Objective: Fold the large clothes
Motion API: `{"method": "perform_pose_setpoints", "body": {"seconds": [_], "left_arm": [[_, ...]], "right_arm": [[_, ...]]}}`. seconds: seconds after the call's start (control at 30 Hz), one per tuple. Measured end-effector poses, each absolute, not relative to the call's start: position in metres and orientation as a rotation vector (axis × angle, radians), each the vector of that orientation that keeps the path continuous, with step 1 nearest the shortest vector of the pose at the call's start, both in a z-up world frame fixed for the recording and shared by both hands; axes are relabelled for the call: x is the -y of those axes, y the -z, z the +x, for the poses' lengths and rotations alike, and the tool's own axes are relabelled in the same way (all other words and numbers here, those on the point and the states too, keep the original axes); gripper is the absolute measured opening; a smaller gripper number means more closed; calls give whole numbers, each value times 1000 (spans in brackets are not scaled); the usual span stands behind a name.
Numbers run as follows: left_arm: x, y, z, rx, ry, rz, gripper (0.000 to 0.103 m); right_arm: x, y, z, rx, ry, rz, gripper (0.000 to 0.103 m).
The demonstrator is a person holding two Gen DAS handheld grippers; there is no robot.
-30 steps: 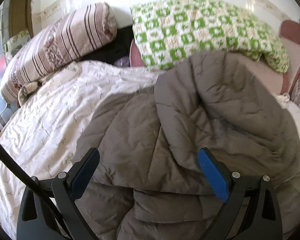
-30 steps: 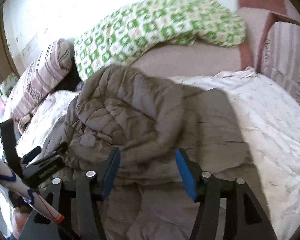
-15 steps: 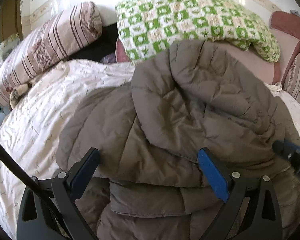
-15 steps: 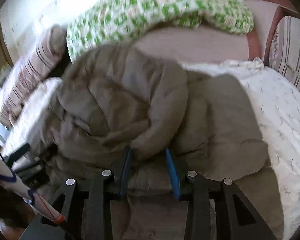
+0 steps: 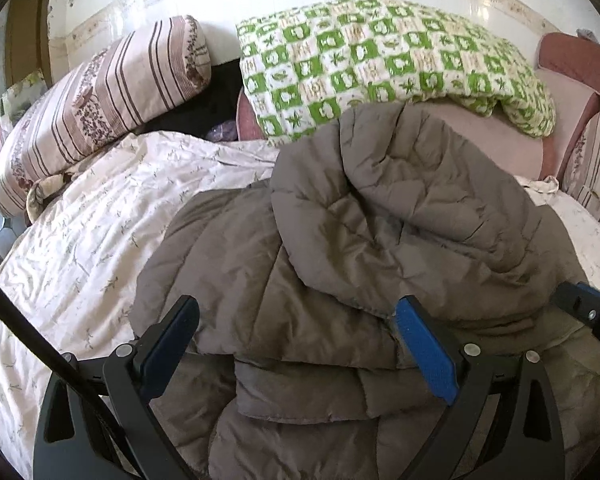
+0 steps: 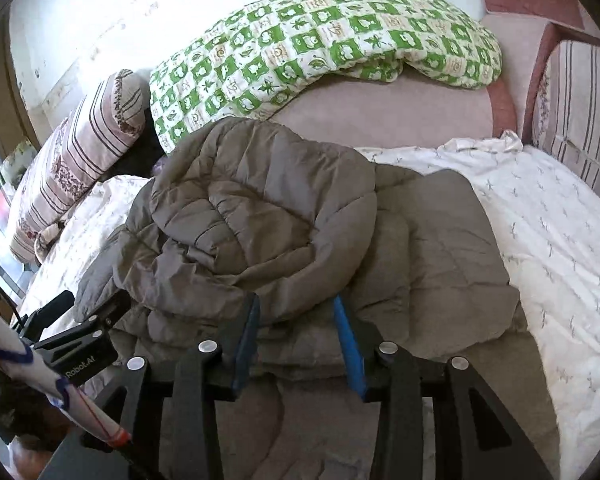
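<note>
Faintly, "Robot.AI" on left tool (image 6: 66, 312), right tool (image 6: 296, 316) seemingly pinching jacket (image 6: 260, 216)

The big grey puffy coat (image 5: 380, 220) is piled on itself, so its sleeves and front are tucked away out of sight. Its near end runs off the bottom of both pictures. It covers the middle of the white bedspread (image 5: 80, 240). A dark thing (image 5: 216, 92) between the striped pillow (image 5: 100, 100) and the green checked quilt (image 5: 380, 60) is too shadowy to name.
</note>
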State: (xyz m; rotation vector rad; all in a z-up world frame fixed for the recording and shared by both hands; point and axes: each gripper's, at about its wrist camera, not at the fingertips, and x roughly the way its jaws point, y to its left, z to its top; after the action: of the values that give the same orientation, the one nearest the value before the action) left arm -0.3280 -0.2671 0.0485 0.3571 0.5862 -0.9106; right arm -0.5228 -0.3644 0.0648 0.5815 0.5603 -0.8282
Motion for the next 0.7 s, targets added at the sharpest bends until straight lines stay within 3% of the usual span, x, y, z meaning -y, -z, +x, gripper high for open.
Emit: {"method": "perform_pose_setpoints", "body": {"seconds": [0.7], "left_arm": [[283, -11, -337, -661, 884, 502, 99]], "right_arm": [[361, -21, -499, -732, 826, 602, 44]]}}
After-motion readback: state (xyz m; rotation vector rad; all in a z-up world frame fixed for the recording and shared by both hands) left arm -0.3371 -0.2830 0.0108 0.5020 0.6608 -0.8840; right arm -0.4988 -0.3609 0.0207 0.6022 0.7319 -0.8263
